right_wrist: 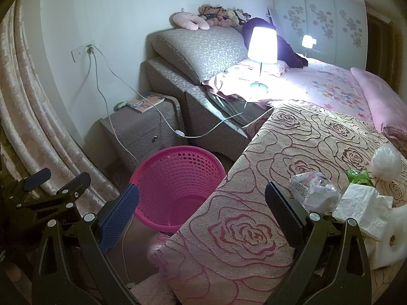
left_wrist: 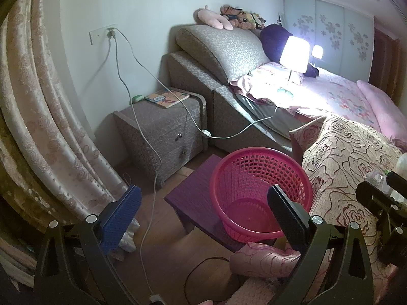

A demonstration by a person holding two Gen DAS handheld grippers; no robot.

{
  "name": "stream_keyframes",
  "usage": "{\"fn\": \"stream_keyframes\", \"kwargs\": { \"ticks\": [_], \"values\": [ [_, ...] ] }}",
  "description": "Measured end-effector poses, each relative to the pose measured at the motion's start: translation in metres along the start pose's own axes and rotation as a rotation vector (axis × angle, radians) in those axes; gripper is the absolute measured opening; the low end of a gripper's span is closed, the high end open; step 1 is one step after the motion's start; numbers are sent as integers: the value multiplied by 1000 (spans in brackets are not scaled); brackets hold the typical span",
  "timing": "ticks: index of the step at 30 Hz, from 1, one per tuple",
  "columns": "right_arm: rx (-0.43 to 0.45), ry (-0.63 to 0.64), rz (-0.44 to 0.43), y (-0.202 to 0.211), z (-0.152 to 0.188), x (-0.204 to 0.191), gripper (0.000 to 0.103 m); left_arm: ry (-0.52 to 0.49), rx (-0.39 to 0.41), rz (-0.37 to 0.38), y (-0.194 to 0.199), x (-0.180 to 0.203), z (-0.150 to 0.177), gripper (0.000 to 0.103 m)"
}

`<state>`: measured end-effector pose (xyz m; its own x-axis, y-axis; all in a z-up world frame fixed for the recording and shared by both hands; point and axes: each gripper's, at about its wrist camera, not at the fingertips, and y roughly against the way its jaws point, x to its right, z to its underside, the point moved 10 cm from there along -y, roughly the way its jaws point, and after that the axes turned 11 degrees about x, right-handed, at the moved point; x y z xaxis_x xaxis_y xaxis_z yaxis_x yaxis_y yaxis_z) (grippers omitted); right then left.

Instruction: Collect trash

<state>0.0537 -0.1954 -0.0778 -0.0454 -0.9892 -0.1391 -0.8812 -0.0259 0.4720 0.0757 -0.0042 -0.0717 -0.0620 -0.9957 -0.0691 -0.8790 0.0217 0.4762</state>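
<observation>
A pink plastic basket (left_wrist: 259, 190) stands empty on a purple stool (left_wrist: 195, 185), beside a table under a rose-patterned cloth (right_wrist: 267, 228); it also shows in the right wrist view (right_wrist: 178, 180). Trash lies on the cloth at the right: a crumpled clear wrapper (right_wrist: 316, 190), a white tissue (right_wrist: 363, 207), a green scrap (right_wrist: 360, 176) and a white plastic bag (right_wrist: 386, 162). My left gripper (left_wrist: 203, 218) is open and empty, near the basket's front. My right gripper (right_wrist: 201, 216) is open and empty above the table's edge, left of the trash.
A bedside cabinet (left_wrist: 162, 129) holds a book (left_wrist: 168, 97). White cables (left_wrist: 150, 152) hang from the wall socket across it to the floor. A lit lamp (right_wrist: 262, 48) stands on the bed. Curtains (left_wrist: 38, 127) hang at the left. A black cord (left_wrist: 201, 274) lies on the floor.
</observation>
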Motion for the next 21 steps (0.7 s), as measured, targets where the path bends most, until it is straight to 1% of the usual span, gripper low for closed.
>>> {"fn": "stream_keyframes", "kwargs": {
  "ticks": [8,12,15,21],
  "values": [
    [3,3,-1,2,-2,2,96,-6,0,8,0,2,2,96],
    [6,8,4,3,-1,10,96,-10,-2,9,1,4,5,96],
    [14,14,15,11,-3,21,96,-14,-8,13,0,8,8,96],
    [32,5,97,38,-5,67,96,-58,-36,57,-4,24,17,95]
  ]
}}
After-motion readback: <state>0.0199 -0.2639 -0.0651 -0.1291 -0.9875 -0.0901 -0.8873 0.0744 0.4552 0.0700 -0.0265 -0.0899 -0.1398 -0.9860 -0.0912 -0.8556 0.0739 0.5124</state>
